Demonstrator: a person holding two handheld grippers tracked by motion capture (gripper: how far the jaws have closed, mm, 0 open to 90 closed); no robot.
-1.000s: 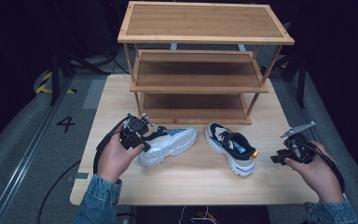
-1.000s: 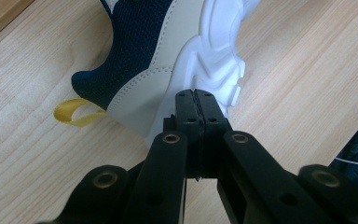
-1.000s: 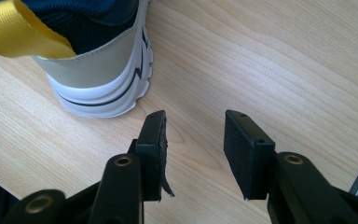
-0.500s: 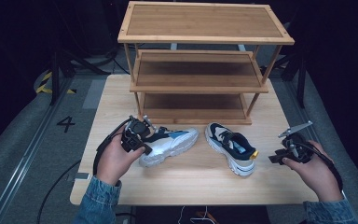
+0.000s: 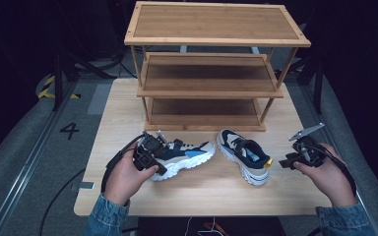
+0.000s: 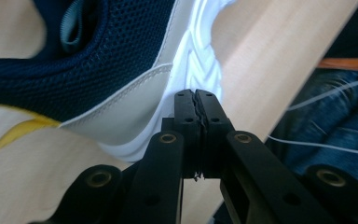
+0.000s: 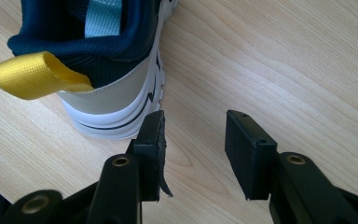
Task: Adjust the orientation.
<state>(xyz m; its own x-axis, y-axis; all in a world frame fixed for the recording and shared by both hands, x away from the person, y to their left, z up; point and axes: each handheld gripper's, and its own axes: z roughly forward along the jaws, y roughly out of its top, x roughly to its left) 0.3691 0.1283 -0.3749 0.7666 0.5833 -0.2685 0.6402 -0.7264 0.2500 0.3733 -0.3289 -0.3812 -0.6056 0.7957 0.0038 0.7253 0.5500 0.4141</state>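
Left gripper (image 6: 196, 100) has its jaws pressed together, empty, at the left shoe's (image 5: 189, 156) heel. Right gripper (image 7: 193, 135) sits spread at the right shoe's (image 5: 243, 155) three o'clock, pinching nothing.

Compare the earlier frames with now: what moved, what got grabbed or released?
Little changed. The left claw edged slightly along the left shoe toward its toe; jaws shut, pinching nothing in the left gripper view. Nothing was taken or let go. The right claw stayed open beside the right shoe; both shoes and the rack kept their places.
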